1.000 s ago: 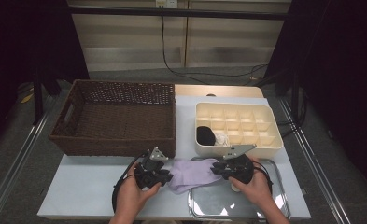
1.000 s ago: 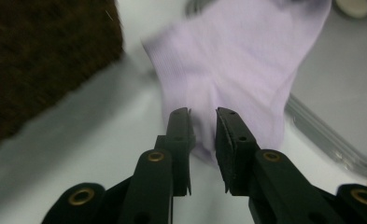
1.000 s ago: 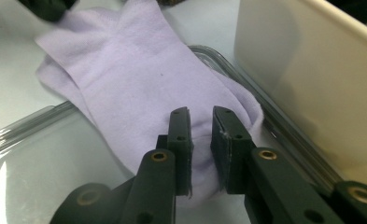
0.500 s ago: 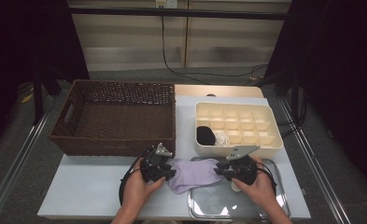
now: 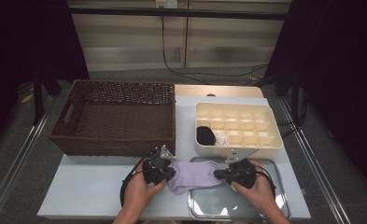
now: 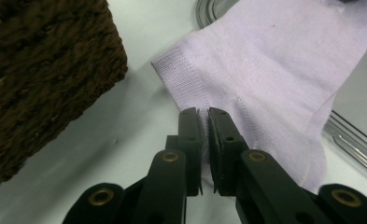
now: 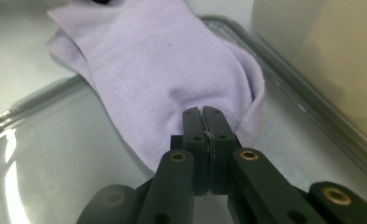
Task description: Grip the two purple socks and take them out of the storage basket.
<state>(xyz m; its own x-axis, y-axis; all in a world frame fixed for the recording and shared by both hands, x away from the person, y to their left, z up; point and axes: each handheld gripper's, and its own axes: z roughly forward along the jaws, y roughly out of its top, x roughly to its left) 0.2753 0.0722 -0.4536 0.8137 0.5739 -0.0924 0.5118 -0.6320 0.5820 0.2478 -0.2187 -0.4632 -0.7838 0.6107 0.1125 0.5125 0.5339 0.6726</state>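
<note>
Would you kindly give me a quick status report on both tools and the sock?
Left tool and right tool just closed, each pinching the lilac sock. Sock half on tray. Nothing in the way.

A pale lilac sock (image 5: 193, 175), plain but for a finely ribbed cuff, lies across a shiny silver tray (image 5: 274, 211) on a light blue-grey bench (image 5: 88, 186). Both the left gripper (image 5: 168, 171) and the right gripper (image 5: 217, 175) are matt black, with brass-coloured rivets at the joints of their jaws. Behind them stands a dark brown woven wicker basket (image 5: 116, 140) and a cream compartment box (image 5: 265, 144), one cell holding a black bundle (image 5: 205, 135), the next a white one (image 5: 221, 138).
</note>
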